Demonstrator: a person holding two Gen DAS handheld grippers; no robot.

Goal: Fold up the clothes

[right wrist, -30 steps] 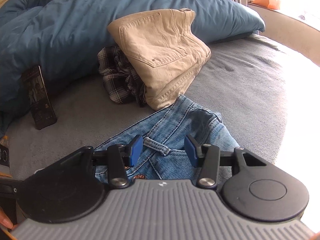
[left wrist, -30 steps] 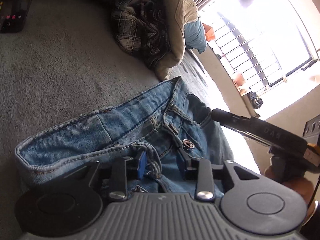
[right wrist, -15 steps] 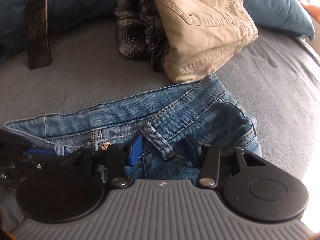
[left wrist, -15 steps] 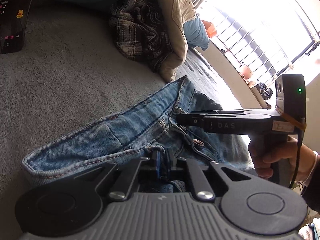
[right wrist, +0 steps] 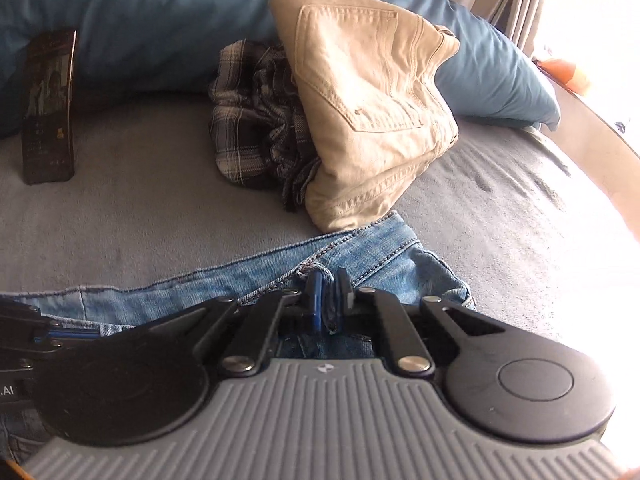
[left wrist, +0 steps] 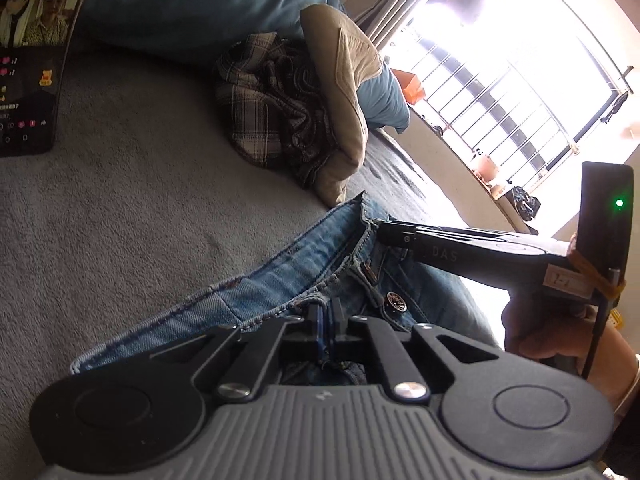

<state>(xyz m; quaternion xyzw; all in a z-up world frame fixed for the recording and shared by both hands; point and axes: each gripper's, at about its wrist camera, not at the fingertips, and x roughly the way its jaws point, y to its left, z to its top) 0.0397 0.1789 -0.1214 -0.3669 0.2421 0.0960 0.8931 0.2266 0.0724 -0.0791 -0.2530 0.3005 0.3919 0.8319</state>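
My left gripper point(left wrist: 326, 322) is pressed together on the waistband of the blue jeans point(left wrist: 256, 300), the blue pads pinching denim near the fly, just beside the metal button point(left wrist: 396, 302). My right gripper point(right wrist: 328, 300) is clamped too, with a belt loop point(right wrist: 320, 270) and the band beneath it caught between its pads, further along the same waistband toward the hip. So I hold the jeans at two points on their top edge.

The jeans lie flat on the grey bedcover point(right wrist: 140, 208), waistband running across in front of me, its far end touching the folded beige trousers point(right wrist: 372, 92) that lean on a crumpled plaid garment point(right wrist: 256, 120) and the blue pillow point(right wrist: 492, 76). A phone point(right wrist: 48, 108) stands propped well off to the side.

I judge denim like this to be fairly heavy and limp: it will sag between my two grips and the legs will drag when lifted. The waistband is the stiffest, thickest part, with doubled seams, so it is the sound place to hold; it should not slip from the pads. The belt loop alone is a weaker hold, so I want band cloth in that pinch as well. Lifting evenly should keep the top edge taut; the beige pile sits near enough to be nudged.
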